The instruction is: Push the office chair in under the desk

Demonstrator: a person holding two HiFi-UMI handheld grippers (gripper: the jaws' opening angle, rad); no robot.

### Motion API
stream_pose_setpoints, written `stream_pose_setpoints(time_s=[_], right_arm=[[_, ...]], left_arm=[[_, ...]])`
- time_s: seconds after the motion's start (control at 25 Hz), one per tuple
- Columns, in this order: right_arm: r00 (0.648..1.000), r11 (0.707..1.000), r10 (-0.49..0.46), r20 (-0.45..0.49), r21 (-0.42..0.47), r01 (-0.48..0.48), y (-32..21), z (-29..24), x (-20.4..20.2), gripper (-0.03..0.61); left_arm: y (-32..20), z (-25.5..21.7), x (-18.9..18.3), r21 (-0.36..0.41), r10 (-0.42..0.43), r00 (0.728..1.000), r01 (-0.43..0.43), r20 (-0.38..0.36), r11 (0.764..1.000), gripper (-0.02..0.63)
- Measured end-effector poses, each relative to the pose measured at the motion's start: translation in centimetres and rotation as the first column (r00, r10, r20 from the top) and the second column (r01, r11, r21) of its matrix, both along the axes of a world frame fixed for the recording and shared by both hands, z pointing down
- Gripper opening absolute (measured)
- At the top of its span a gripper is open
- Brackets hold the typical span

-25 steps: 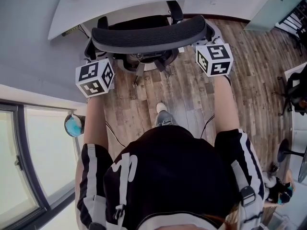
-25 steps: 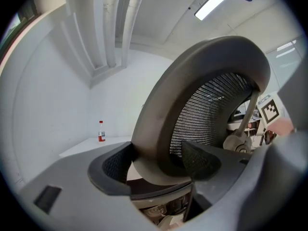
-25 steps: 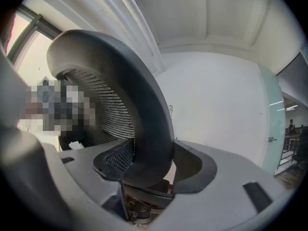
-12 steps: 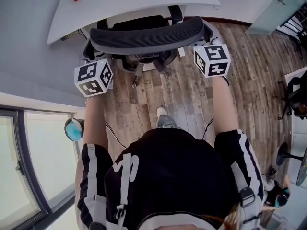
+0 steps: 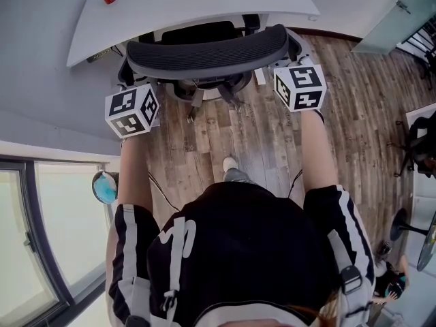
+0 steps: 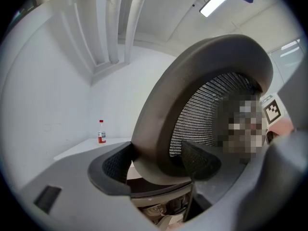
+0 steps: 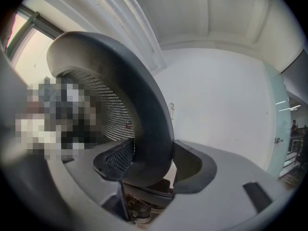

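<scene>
As the left gripper (image 6: 159,163) and right gripper (image 7: 153,165) each clamp one end of the backrest rim of the black mesh-backed office chair (image 5: 204,50), its seat lies largely beneath the white curved desk (image 5: 197,2); the push looks nearly done, with perhaps a short final shove left.

Bare left arm (image 5: 134,176) and right arm (image 5: 318,152) outstretched, grey left gripper (image 6: 159,162) and right gripper (image 7: 153,165) each clamped on black mesh chair back (image 5: 204,50)
</scene>
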State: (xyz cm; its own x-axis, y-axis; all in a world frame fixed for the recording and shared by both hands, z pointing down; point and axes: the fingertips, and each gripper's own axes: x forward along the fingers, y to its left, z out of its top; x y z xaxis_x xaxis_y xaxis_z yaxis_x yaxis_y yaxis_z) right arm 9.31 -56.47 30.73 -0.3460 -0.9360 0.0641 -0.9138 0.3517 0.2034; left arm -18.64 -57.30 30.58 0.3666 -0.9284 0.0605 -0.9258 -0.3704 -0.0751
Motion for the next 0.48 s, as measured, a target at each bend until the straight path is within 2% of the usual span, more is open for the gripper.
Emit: stream_pose_setpoints(time_s=[0.48], right_arm=[[1.0,1.0,-0.023,-0.003,-0.005,0.023,-4.3,-0.2,0.1,0.259]], left_arm=[[-3.9,-0.3,0.2,-0.01,-0.021,1.0,0.021,-0.004,1.0,0.328]])
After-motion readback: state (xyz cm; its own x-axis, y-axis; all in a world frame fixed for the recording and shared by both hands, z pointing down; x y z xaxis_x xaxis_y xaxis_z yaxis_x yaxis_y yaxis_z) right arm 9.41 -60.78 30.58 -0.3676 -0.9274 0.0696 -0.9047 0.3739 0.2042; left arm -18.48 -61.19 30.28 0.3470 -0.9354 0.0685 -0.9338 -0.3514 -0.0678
